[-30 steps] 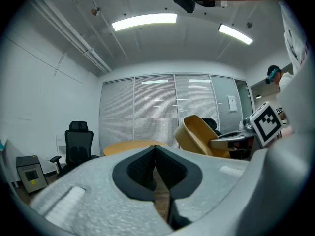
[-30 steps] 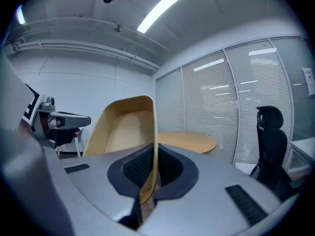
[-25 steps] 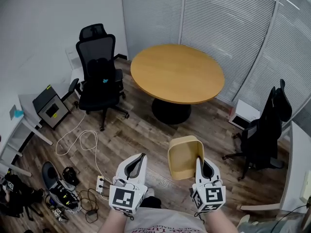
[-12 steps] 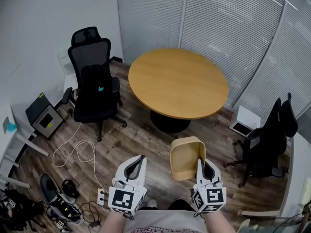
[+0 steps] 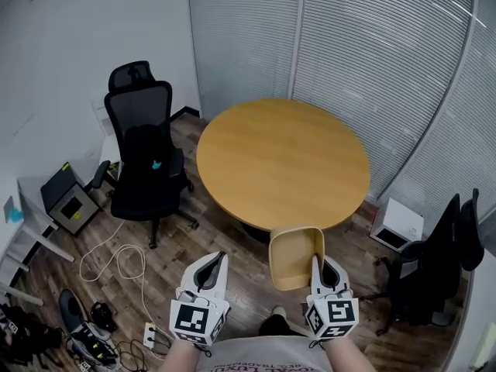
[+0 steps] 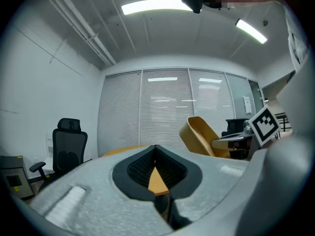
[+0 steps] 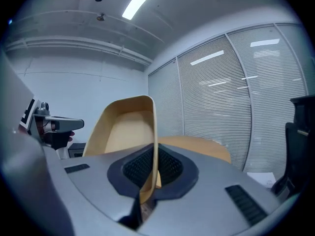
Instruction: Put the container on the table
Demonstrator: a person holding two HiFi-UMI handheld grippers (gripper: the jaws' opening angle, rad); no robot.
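Note:
A tan, open-topped container (image 5: 294, 254) hangs tilted in the air just short of the round wooden table (image 5: 283, 161). In the head view its far rim overlaps the table's near edge. My right gripper (image 5: 316, 259) is shut on the container's right wall. In the right gripper view that thin wall (image 7: 153, 132) runs between the pads of the right gripper (image 7: 155, 151), with the table top (image 7: 202, 146) beyond. My left gripper (image 5: 221, 256) is level beside it, shut and holding nothing. In the left gripper view the left gripper (image 6: 155, 149) points at the table, with the container (image 6: 202, 136) at right.
A black office chair (image 5: 143, 153) stands left of the table and another black chair (image 5: 434, 277) at the right. A white box (image 5: 399, 223) sits by the blinds. A small dark cabinet (image 5: 68, 204), a white cable (image 5: 116, 258) and shoes lie on the wood floor at left.
Both grippers and the container have come forward toward the table. The table now sits much closer and the container's rim reaches its near edge in the head view.

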